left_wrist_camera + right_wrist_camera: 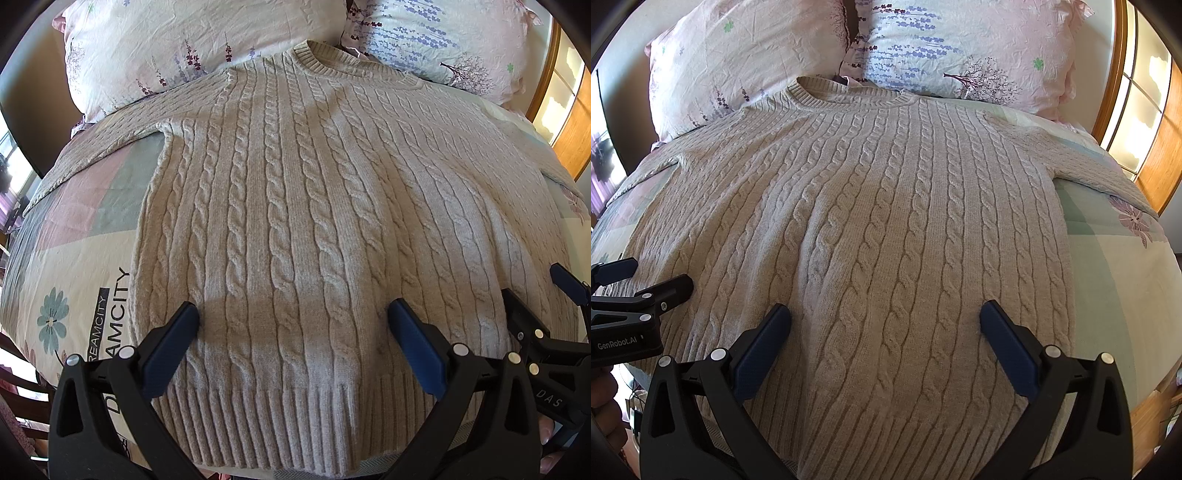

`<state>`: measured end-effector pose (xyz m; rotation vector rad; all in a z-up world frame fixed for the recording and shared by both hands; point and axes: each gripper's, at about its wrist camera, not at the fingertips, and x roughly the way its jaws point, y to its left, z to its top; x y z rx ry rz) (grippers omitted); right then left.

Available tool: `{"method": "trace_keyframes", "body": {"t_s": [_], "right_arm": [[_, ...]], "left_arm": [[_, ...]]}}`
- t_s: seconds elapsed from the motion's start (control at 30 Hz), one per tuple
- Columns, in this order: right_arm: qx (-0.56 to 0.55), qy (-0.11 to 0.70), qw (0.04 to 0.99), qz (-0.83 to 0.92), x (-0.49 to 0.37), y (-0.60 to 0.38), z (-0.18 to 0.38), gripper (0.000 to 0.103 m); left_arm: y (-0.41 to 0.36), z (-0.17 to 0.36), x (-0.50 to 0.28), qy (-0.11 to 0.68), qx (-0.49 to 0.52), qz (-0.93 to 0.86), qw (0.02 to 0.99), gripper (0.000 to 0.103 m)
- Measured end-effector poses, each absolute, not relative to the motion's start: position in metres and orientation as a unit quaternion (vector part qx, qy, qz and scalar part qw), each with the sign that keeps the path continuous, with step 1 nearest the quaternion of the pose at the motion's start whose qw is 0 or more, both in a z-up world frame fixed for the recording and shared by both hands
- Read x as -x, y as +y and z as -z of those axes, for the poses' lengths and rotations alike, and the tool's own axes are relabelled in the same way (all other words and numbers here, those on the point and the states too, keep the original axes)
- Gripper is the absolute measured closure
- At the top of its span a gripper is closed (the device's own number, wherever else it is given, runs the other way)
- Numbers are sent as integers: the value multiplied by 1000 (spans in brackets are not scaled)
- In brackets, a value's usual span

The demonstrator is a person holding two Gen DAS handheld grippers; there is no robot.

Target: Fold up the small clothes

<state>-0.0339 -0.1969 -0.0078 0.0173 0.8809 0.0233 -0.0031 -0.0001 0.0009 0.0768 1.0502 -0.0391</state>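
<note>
Left wrist view: our left gripper [293, 314] hovers with its jaws spread wide, grasping nothing, above the lower part of a beige cable-knit sweater [295, 206]. The sweater lies flat and face up on the bed [70, 258], its collar [332, 61] touching 2 floral pillows [166, 48] at the far end, its ribbed hem [280, 424] nearest us. The left sleeve [96, 147] stretches out over the bedspread. The right gripper [535, 291] shows at the right edge, also parted.

Right wrist view: our right gripper [884, 314] is likewise released and empty over the sweater's [871, 229] lower half. The right sleeve [1097, 173] runs out toward the wooden window frame [1123, 74]. The left gripper [646, 277] sits beside it, low over the cloth.

We judge that no fold has begun. To do it well, we should probably take the 2 hem corners, or a sleeve first, pinching both layers of the thick knit fully between the pads. Then lift together and evenly, so the soft, heavy fabric neither drags nor bunches, and lay each edge straight along a cable row.
</note>
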Motion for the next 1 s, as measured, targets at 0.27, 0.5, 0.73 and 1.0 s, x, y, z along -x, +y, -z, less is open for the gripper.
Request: {"method": "trace_keyframes", "body": {"t_s": [0.27,0.5,0.73,1.0], "right_arm": [[-8,426,904,-11,34,-197,8,1],[-8,426,904,-11,34,-197,8,1],[-8,426,905,-11,34,-197,8,1],[0,420,907,-30,34,-200,7,1]], "left_arm": [[0,-1,3,501,-37,19,864,2],[0,-1,3,501,-37,19,865,2],[0,-1,4,501,-37,19,864,2],[0,-1,5,491,-36,20,870,2]]}}
